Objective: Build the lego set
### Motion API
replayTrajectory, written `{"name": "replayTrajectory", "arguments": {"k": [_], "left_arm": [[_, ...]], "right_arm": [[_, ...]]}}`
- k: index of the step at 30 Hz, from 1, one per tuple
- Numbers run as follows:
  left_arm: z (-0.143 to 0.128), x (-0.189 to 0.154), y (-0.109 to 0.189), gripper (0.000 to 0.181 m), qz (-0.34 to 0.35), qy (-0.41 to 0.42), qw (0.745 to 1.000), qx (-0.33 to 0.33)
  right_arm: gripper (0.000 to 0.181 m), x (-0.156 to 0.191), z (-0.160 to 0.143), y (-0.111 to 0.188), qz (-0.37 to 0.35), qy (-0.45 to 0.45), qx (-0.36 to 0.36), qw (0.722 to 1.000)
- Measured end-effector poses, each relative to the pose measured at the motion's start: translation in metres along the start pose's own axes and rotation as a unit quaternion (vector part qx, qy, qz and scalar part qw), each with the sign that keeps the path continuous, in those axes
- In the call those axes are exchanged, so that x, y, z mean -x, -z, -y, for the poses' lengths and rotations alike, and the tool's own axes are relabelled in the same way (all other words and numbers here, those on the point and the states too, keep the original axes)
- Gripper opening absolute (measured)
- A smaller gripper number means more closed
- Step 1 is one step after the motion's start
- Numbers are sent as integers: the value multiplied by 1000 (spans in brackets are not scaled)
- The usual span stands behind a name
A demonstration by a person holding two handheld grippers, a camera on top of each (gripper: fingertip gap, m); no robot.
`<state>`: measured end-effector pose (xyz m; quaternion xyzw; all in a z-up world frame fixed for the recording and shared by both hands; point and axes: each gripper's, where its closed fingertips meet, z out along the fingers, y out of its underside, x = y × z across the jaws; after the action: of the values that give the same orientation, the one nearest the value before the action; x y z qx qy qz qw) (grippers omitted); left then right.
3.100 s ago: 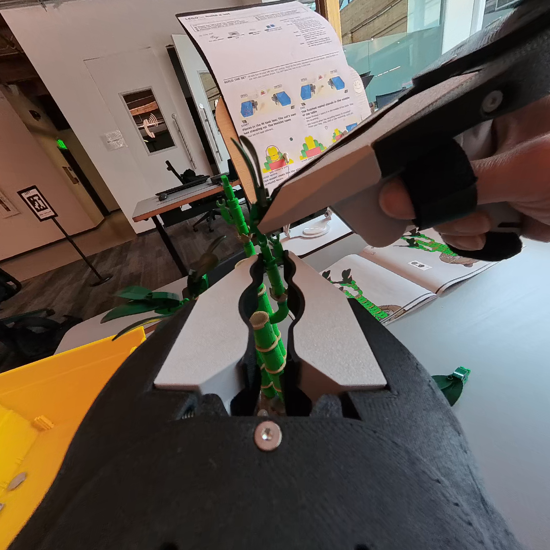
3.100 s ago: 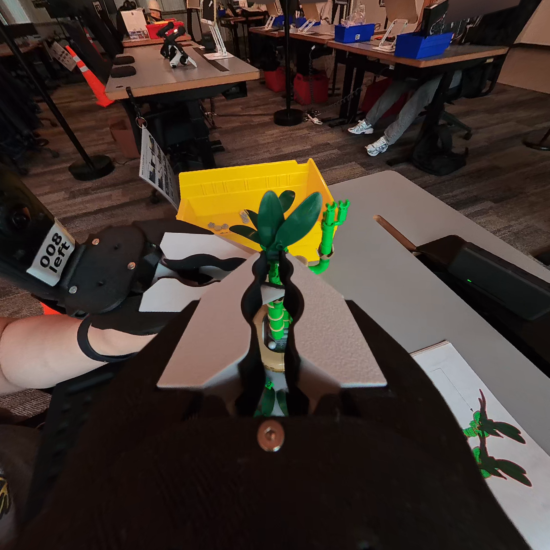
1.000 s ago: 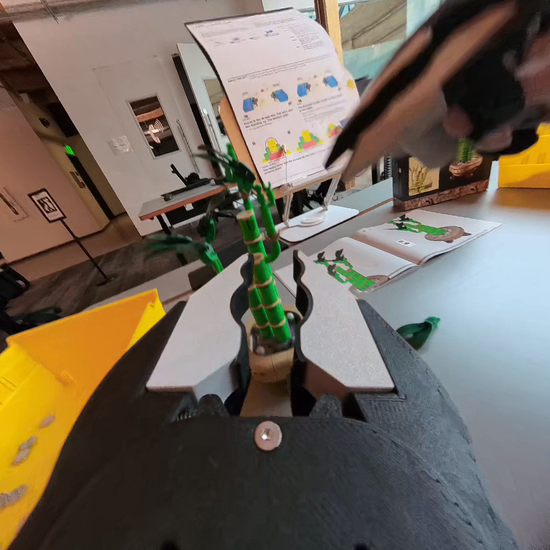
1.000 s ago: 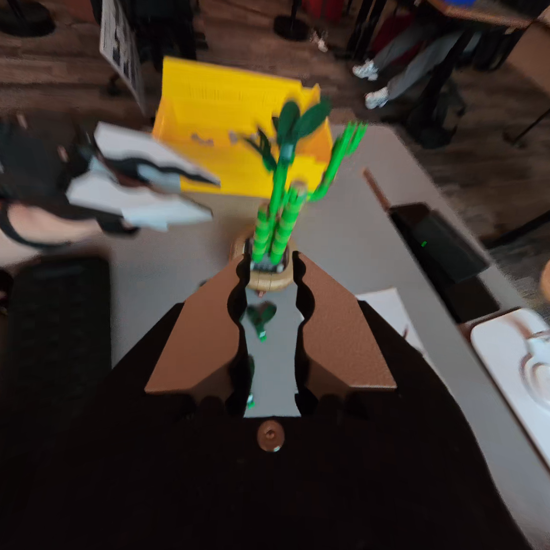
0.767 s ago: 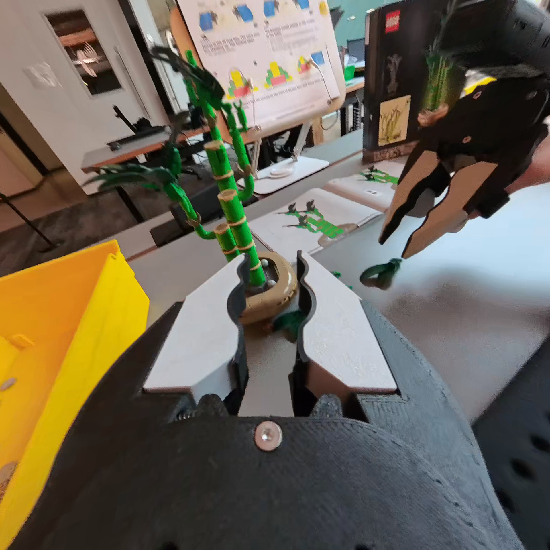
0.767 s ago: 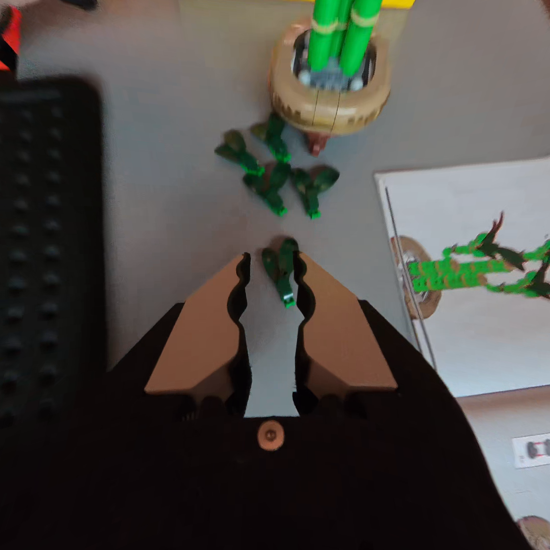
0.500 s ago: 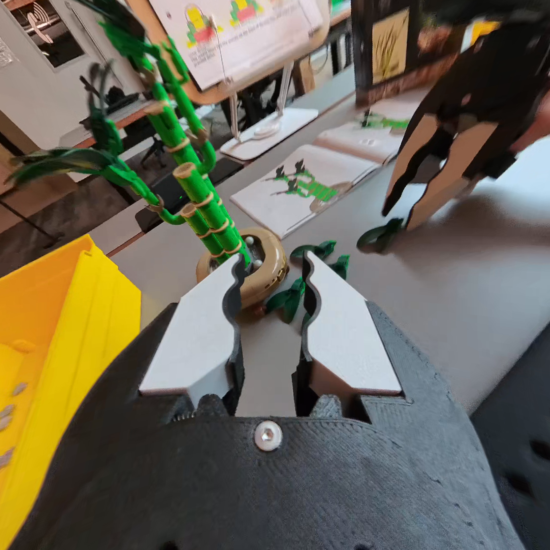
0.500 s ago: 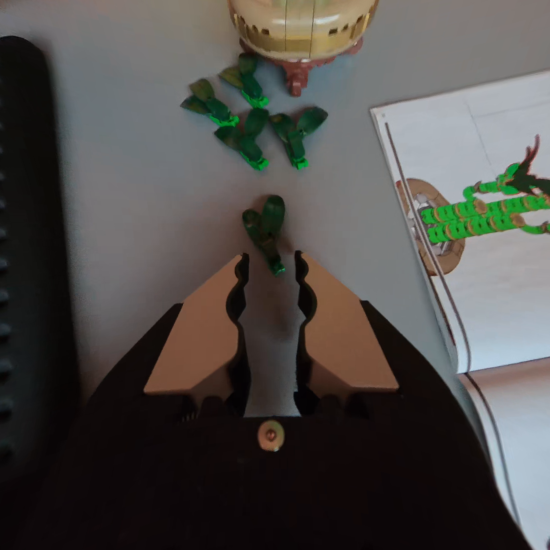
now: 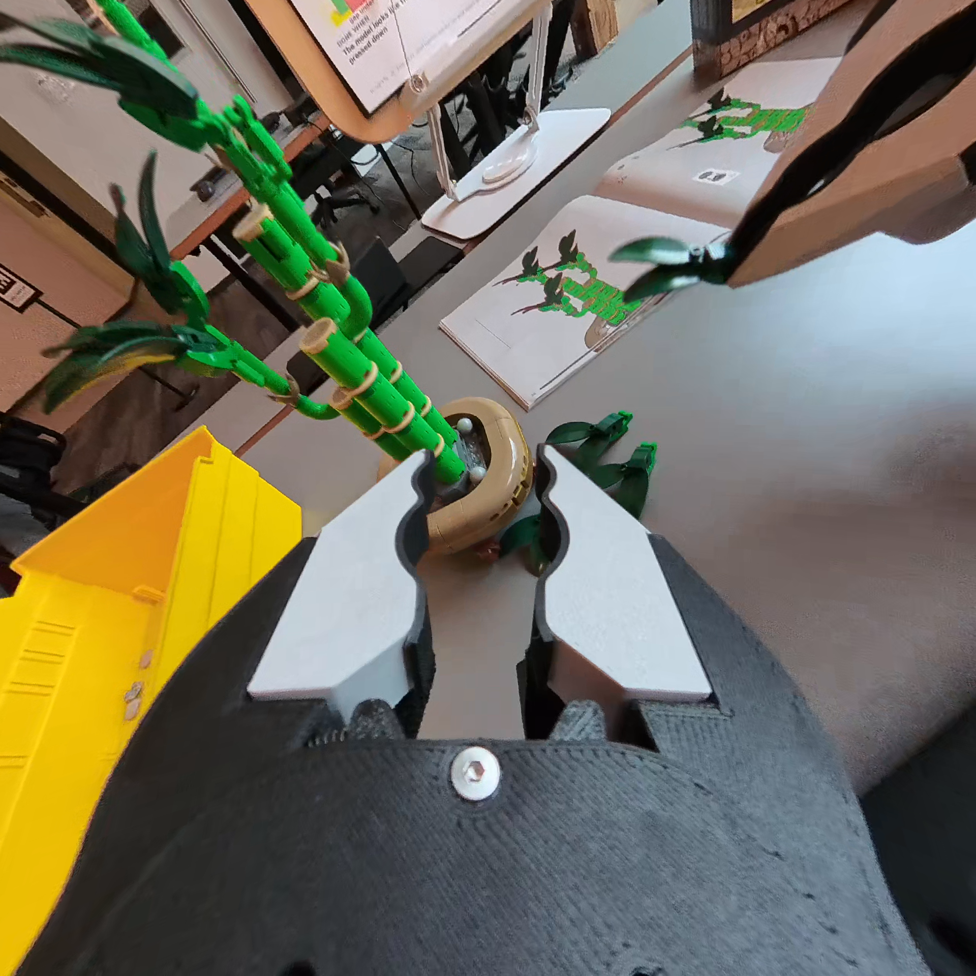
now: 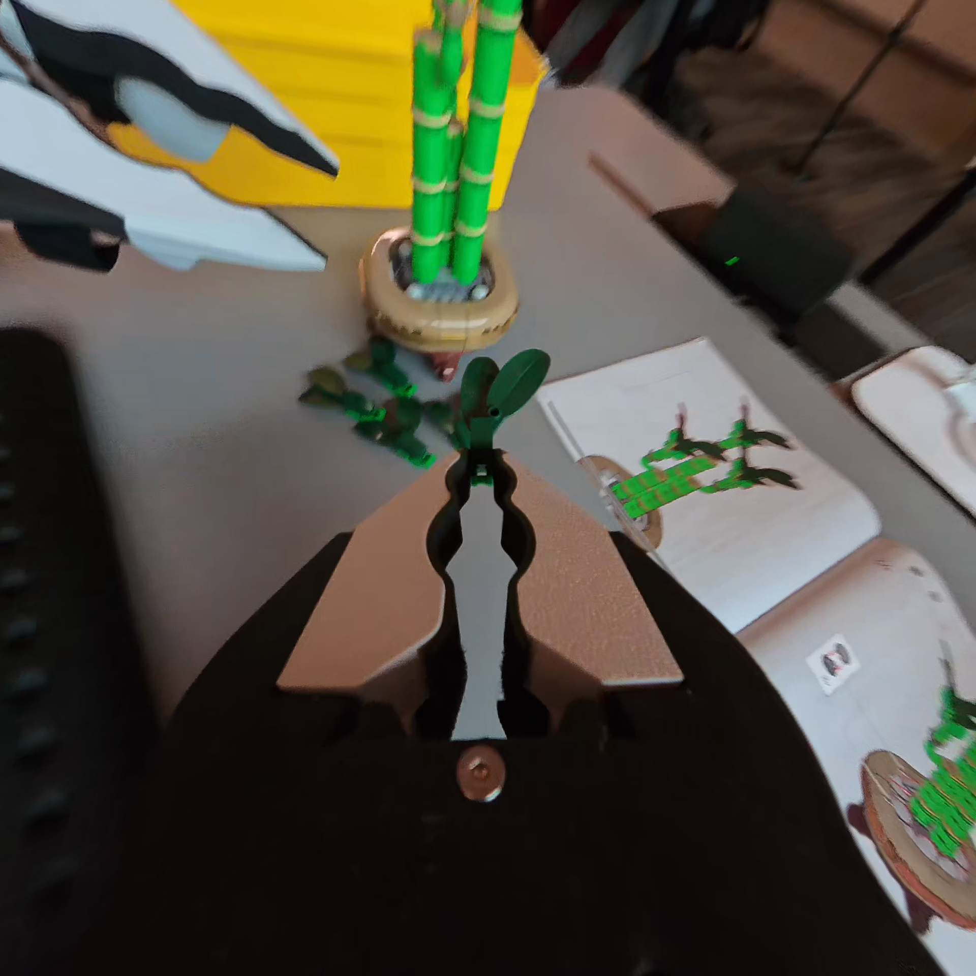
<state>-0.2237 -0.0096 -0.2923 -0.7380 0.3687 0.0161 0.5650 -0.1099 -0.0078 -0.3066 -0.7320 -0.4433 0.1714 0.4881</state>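
Observation:
The green lego bamboo (image 9: 338,364) stands in its tan pot (image 9: 491,496) on the grey table; it also shows in the right wrist view (image 10: 454,158), pot (image 10: 438,317). My left gripper (image 9: 481,465) is open and empty, just in front of the pot. My right gripper (image 10: 480,465) is shut on a dark green leaf piece (image 10: 501,391) and holds it above the table; the left wrist view shows that leaf piece (image 9: 660,264) at the brown fingertips (image 9: 781,232). Several loose leaf pieces (image 10: 380,412) lie in front of the pot, also seen in the left wrist view (image 9: 607,465).
A yellow bin (image 9: 105,607) stands left of the pot, also behind it in the right wrist view (image 10: 327,79). The open instruction booklet (image 10: 686,475) lies right of the pot. A black mat (image 10: 47,581) lies at the left. An instruction sheet on a stand (image 9: 496,158) is behind. Spacing between my two grippers at the tips: around 12 cm. Measured from the fingertips, the green lego bamboo (image 9: 338,364) is 5 cm or so from the left gripper and 15 cm from the right.
The bamboo was set down and both grippers let go of it. My right gripper dropped to the table, shut on a loose leaf piece and lifted it. My left gripper opened and backed off.

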Motion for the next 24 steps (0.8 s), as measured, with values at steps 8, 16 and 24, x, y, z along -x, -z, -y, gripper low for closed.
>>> {"name": "replayTrajectory", "arguments": {"k": [8,16,24], "left_arm": [[22,-6,10,36,-32,53,997,-36],[76,-25,34,48,-234,316,903,-171],[107,-37,31,42,-357,432,803,-203]], "right_arm": [[6,-12,45,30,-172,16,-101,980],[6,0,70,40,-204,4,-169,964],[6,25,92,39,-218,50,-203,953]]}}
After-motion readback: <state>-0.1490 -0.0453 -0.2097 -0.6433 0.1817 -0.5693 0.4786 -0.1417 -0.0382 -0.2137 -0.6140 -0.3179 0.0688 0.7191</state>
